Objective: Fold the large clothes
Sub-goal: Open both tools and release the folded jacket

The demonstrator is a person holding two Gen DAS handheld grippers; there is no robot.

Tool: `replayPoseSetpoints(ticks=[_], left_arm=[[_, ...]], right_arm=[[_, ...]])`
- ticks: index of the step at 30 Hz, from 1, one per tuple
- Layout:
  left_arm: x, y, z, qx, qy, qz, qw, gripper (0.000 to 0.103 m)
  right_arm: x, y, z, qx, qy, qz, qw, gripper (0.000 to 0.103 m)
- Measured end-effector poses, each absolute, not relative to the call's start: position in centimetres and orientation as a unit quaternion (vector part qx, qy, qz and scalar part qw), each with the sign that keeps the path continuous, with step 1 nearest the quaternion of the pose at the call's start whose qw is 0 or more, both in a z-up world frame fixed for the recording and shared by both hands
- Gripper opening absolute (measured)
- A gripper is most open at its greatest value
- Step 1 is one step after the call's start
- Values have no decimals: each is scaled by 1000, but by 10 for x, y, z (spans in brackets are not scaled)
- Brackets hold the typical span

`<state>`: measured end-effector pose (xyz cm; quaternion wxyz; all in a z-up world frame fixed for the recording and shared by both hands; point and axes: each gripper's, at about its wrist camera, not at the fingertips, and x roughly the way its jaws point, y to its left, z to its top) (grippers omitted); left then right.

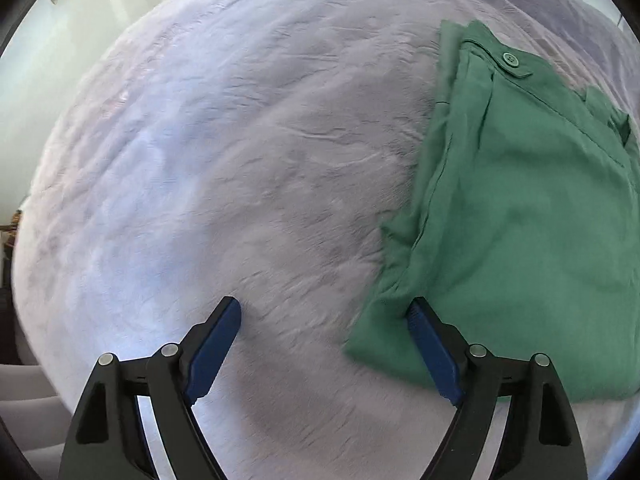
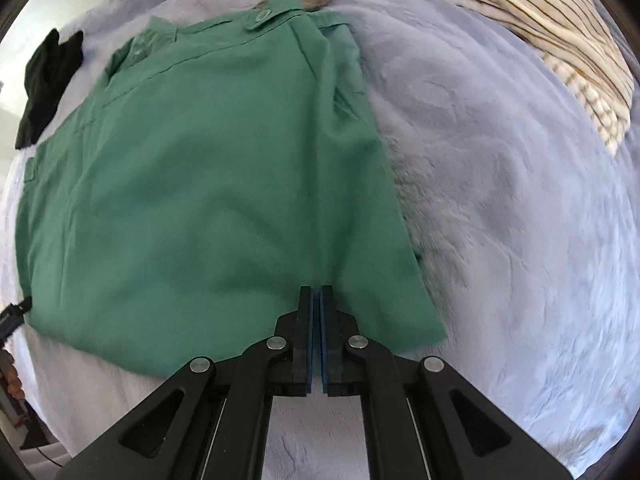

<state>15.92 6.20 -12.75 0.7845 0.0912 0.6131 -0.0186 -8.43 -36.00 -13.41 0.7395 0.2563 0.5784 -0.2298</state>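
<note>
Lying folded on the lavender plush blanket (image 1: 224, 152) are the green trousers (image 2: 208, 184), button waistband (image 2: 264, 14) at the far end. Left gripper (image 1: 324, 312): fingers spread wide, holding nothing, beside the trousers' left edge. Right gripper (image 2: 316, 296): fingers pressed together over the near hem; fabric between them cannot be confirmed. Black garment (image 2: 46, 88) lies beyond; striped cloth (image 2: 520, 20) far right.

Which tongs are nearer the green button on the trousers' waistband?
Cannot tell. The button sits at the green trousers' far end from both: right tongs shut over the near hem, left tongs open beside it.
</note>
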Motion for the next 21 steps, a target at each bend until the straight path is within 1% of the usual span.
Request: replayPoseSetpoints(ticks=[2, 6, 10, 18, 20, 21], left_arm=[[151, 67, -120, 104, 610, -1, 786, 87], [139, 77, -106, 89, 604, -1, 792, 87], [130, 78, -105, 98, 610, -26, 786, 87], [111, 66, -100, 137, 629, -106, 758, 87], [102, 58, -94, 149, 628, -127, 753, 87], [100, 57, -93, 155, 628, -133, 751, 87]], right_arm=[[-88, -359, -129, 261, 579, -228, 738, 3], [-97, -358, -118, 265, 584, -228, 733, 4], [-110, -345, -107, 278, 580, -229, 730, 4], [-124, -278, -105, 337, 576, -223, 710, 4], [-125, -260, -103, 348, 576, -216, 707, 6], [-126, -249, -102, 352, 578, -213, 705, 15]])
